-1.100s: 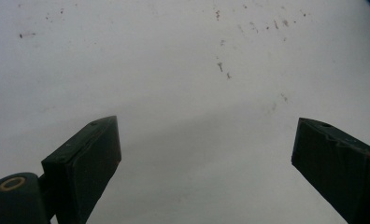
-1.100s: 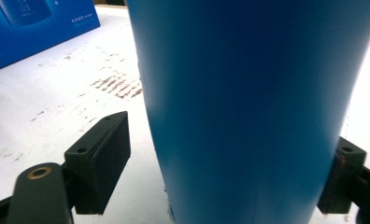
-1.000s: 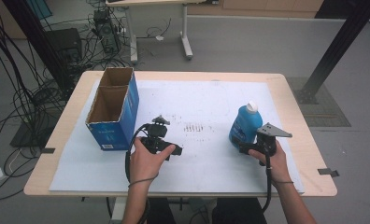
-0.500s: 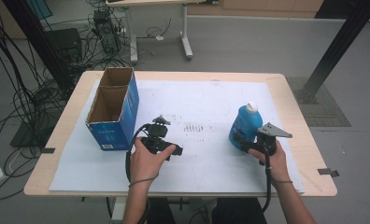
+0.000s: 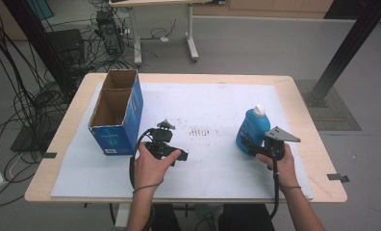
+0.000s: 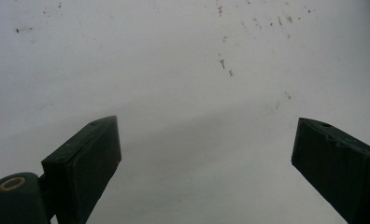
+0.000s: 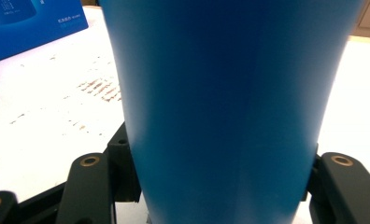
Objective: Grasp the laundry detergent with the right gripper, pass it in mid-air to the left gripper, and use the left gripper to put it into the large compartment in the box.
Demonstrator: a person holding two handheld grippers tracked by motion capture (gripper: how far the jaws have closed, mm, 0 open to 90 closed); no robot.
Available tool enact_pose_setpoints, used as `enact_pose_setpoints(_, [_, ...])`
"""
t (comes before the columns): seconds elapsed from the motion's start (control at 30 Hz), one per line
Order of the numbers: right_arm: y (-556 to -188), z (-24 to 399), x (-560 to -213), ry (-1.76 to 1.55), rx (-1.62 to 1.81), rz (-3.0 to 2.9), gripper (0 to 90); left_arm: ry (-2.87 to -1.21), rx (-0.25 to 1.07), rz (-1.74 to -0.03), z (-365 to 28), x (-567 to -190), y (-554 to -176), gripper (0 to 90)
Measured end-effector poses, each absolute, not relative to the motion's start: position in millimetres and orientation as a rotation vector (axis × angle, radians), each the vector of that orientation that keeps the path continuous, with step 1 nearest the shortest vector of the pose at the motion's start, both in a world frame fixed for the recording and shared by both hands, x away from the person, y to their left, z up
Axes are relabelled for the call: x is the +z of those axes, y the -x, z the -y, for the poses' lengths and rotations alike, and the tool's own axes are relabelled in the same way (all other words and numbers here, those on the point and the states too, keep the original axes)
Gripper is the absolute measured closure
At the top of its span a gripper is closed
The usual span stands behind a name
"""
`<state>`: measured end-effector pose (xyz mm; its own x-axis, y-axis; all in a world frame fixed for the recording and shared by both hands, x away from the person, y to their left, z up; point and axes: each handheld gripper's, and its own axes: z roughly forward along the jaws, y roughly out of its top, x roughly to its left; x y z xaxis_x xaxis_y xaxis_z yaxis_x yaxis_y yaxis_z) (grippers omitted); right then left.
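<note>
The right gripper (image 5: pixel 250 146) has just been closing and now clamps the blue bottle (image 5: pixel 252 130), which stands upright on the white sheet (image 5: pixel 217 106) at the table's right side, while the left gripper (image 5: pixel 176 155) rests wide open and empty.

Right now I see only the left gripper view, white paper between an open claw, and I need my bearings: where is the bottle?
Observer: The bottle stands upright far to the right, gripped low by the right claw, whose jaws have just been closing on it.
Operator: What is closest to my left claw?
Observer: A blue box, open at the top, stands just left of the left claw, apart from it.
Operator: Is the bottle capped?
Observer: Yes, a white cap sits on top.
</note>
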<state>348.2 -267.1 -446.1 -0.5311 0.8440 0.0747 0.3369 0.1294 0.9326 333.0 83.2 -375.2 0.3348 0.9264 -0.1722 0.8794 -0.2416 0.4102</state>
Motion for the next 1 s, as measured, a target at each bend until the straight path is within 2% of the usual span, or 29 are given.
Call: enact_pose_setpoints(1.0, [-348.4, 268.4, -447.8, -1.108, 1.408, -1.933, 40.6, -2.169, 0.148, -1.585, -83.3, -374.1, -332.1, 8.6])
